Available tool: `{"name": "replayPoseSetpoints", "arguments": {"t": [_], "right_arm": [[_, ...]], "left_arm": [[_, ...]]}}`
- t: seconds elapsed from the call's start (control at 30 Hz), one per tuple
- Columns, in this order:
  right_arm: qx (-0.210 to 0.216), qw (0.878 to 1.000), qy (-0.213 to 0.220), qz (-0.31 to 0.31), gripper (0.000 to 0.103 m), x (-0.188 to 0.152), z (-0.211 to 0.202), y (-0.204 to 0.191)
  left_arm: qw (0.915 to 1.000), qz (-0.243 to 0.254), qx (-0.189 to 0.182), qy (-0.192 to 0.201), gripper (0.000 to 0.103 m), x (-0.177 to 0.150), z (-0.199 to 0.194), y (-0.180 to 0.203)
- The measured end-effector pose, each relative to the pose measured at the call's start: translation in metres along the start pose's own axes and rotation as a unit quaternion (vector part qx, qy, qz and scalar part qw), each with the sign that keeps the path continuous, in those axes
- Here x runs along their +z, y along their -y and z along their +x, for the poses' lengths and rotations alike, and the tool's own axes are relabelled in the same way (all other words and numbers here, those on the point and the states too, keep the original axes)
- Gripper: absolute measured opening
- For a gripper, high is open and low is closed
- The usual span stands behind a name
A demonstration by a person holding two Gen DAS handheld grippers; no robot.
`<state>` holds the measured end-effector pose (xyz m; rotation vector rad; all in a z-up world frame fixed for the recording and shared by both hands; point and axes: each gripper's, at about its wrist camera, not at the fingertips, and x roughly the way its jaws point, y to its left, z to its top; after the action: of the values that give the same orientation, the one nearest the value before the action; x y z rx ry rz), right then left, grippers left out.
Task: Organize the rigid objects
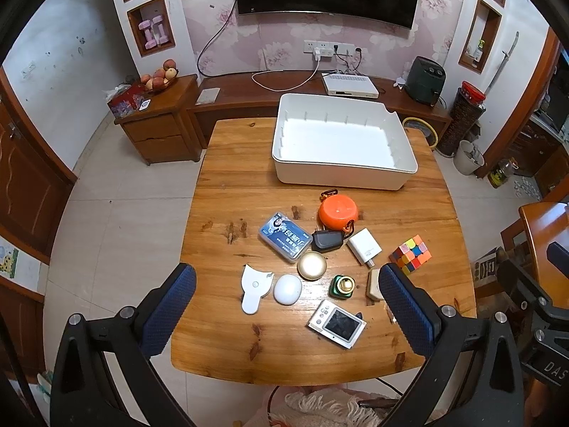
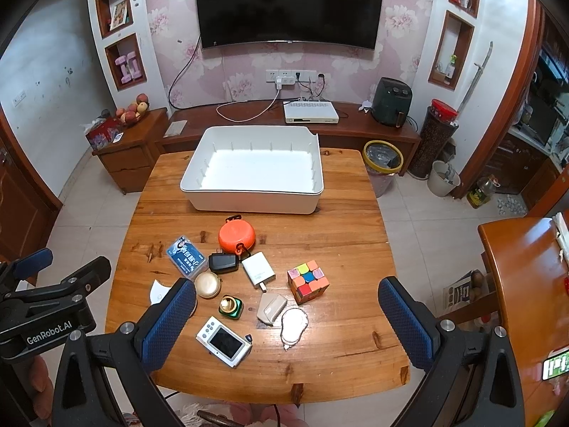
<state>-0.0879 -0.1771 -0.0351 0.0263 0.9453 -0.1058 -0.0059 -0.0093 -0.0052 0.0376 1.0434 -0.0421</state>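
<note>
Wooden and warm-toned, the surface (image 1: 249,185) carries everything we see: a white bin (image 1: 343,142) sits at its far side, open and holding nothing visible, while a cluster of small things lies nearer to us, well apart from it. At the back of the cluster is an orange round case (image 1: 338,213), and just in front of it a black key fob (image 1: 327,241) touches a blue-labelled clear box (image 1: 283,236) on one side and lies just beside a white charger (image 1: 363,245) on the other. A colour cube (image 1: 410,253) stands off to the right of the charger. Closer in, we see a gold round tin (image 1: 312,265), a green bottle with a gold cap (image 1: 342,286), a white egg-shaped case (image 1: 287,289), a white flat tool (image 1: 253,290) and a small white camera (image 1: 336,323) lying screen up. From the right wrist view a beige case (image 2: 271,307) and a pale oval pad (image 2: 293,322) also show, near the cube. Our left claw (image 1: 287,315) hangs above the near edge of the surface with its blue-padded fingers (image 1: 170,315) spread wide, grasping nothing. Our right claw (image 2: 287,323) hangs likewise, spread wide and empty, to the right of the left one.
</note>
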Motion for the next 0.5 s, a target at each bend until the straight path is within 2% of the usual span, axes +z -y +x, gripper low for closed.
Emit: {"name": "replayPoseSetpoints", "arguments": {"t": [0.5], "right_arm": [[-0.001,1.0,-0.017,0.007,0.103,-0.0026,0.0027,0.0018]], "left_arm": [[0.9998,0.008,-0.009,-0.013,0.102,-0.0023,0.005,0.001]]}}
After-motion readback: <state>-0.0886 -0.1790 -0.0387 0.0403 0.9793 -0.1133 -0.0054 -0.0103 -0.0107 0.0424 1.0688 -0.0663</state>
